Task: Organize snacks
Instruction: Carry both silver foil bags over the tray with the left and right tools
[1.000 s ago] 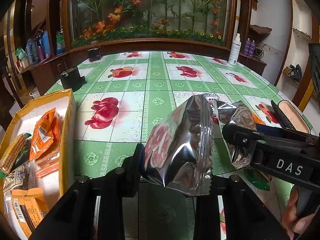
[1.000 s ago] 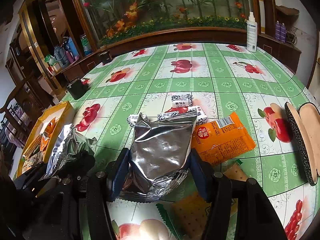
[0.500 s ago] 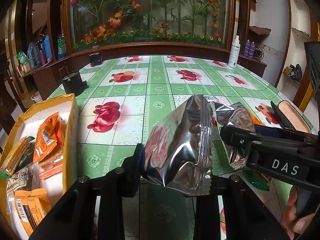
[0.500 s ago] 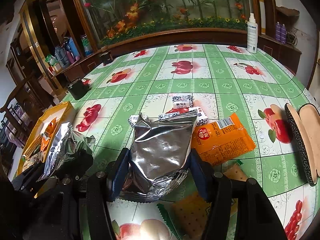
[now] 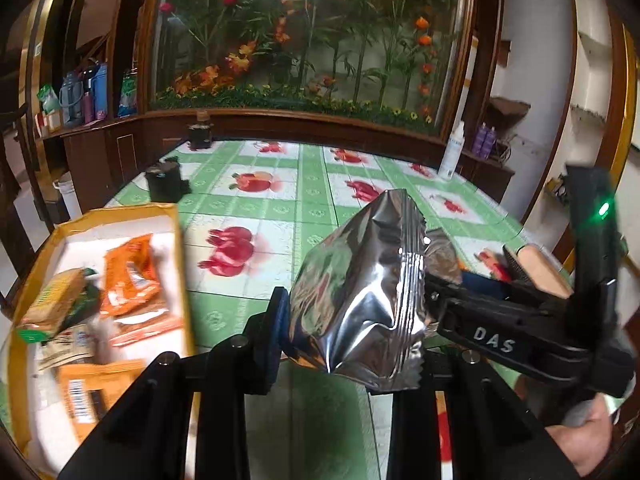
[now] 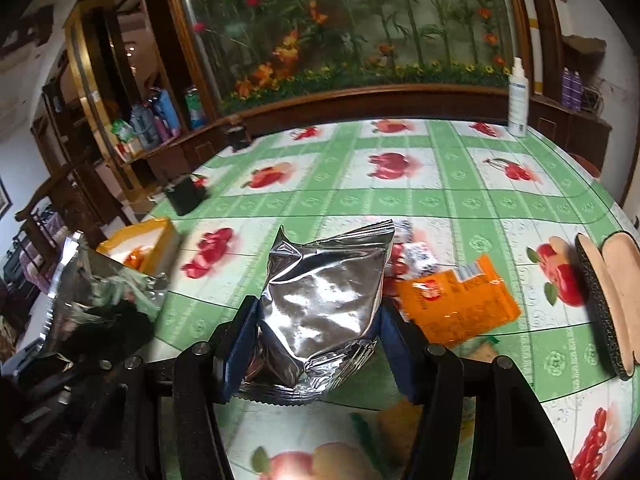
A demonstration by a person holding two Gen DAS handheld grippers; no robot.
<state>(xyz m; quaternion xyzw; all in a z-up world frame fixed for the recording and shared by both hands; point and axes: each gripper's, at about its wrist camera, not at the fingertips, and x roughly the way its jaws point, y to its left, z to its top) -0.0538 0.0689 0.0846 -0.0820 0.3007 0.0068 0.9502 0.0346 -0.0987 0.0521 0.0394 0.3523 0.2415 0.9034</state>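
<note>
L claw (image 5: 344,320) clamped on a silver foil pouch (image 5: 360,300), held above the counter (image 5: 256,216) beside the yellow snack box (image 5: 176,248). R claw (image 6: 314,336) grips a 2nd foil pouch (image 6: 320,300) w/ wider jaws, above counter, near orange packet (image 6: 456,304).

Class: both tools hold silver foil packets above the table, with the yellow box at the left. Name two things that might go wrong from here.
1. The left tool pinches its foil packet only near one edge; the slick bag may slip before reaching the yellow box.
2. The right tool with its packet sits close beside the left; the two may collide.
</note>
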